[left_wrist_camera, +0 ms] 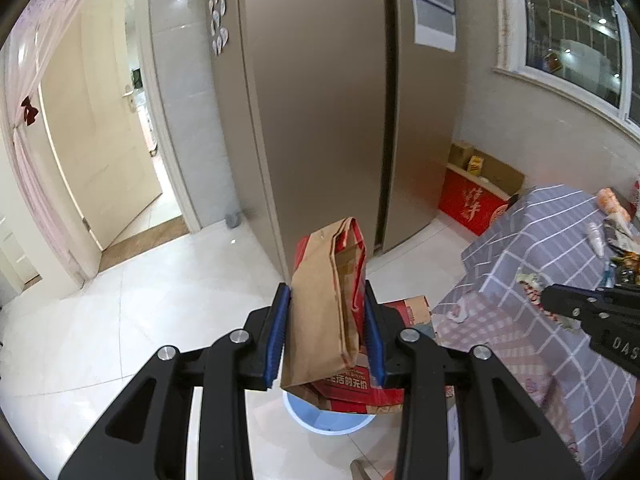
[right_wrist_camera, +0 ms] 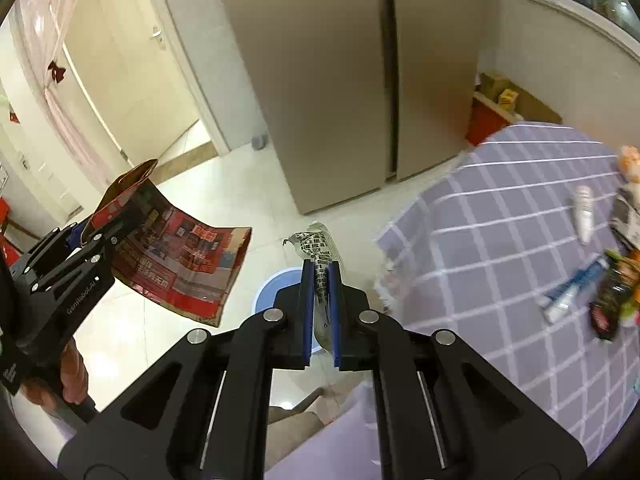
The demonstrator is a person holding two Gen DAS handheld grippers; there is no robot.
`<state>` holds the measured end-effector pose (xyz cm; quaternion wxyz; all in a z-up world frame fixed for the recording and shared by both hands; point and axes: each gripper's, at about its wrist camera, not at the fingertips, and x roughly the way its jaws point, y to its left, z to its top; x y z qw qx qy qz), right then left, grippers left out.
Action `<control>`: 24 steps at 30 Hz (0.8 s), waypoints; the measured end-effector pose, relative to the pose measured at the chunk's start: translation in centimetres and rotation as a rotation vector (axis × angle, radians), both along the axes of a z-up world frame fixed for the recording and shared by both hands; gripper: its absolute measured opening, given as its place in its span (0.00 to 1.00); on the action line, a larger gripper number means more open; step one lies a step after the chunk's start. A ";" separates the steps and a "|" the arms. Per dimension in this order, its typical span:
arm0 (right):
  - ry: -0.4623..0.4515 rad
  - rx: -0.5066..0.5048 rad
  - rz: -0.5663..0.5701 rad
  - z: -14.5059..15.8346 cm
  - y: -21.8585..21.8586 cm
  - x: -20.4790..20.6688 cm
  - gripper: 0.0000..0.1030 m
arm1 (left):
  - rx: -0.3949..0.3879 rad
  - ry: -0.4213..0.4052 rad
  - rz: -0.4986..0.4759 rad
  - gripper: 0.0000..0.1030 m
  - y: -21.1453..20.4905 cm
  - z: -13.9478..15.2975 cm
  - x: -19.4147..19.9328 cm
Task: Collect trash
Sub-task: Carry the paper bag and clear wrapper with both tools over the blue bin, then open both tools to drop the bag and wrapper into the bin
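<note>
Carrying step: the left gripper [left_wrist_camera: 326, 334] clamped a flattened brown-and-red paper bag [left_wrist_camera: 328, 304], the right gripper [right_wrist_camera: 321, 308] pinched a black-and-white printed wrapper [right_wrist_camera: 319, 256], both above the round pale-blue bin [right_wrist_camera: 280, 284], so release probably came next.

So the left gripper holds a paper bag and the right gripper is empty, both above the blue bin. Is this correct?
Not quite: the right gripper is not empty; the right wrist view shows it shut on a printed wrapper. The left gripper does hold the paper bag above the blue bin.

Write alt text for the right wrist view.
The right claw is shut on a crumpled printed wrapper above a blue bin. At left, the left claw holds a red paper bag; a checked tablecloth with litter lies right.
</note>
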<state>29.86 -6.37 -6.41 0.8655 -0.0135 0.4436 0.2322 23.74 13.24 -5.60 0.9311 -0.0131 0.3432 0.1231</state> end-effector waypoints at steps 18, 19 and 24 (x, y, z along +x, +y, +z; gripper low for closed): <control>0.153 -0.102 0.070 -6.5 6.6 2.8 0.07 | 0.019 0.125 0.087 0.52 4.7 -5.0 2.7; 0.164 -0.109 0.077 -7.0 7.1 2.9 0.07 | 0.020 0.132 0.095 0.52 5.1 -5.3 2.5; 0.224 -0.132 0.120 -9.3 9.7 3.5 0.07 | 0.013 0.175 0.144 0.53 7.4 -6.6 1.0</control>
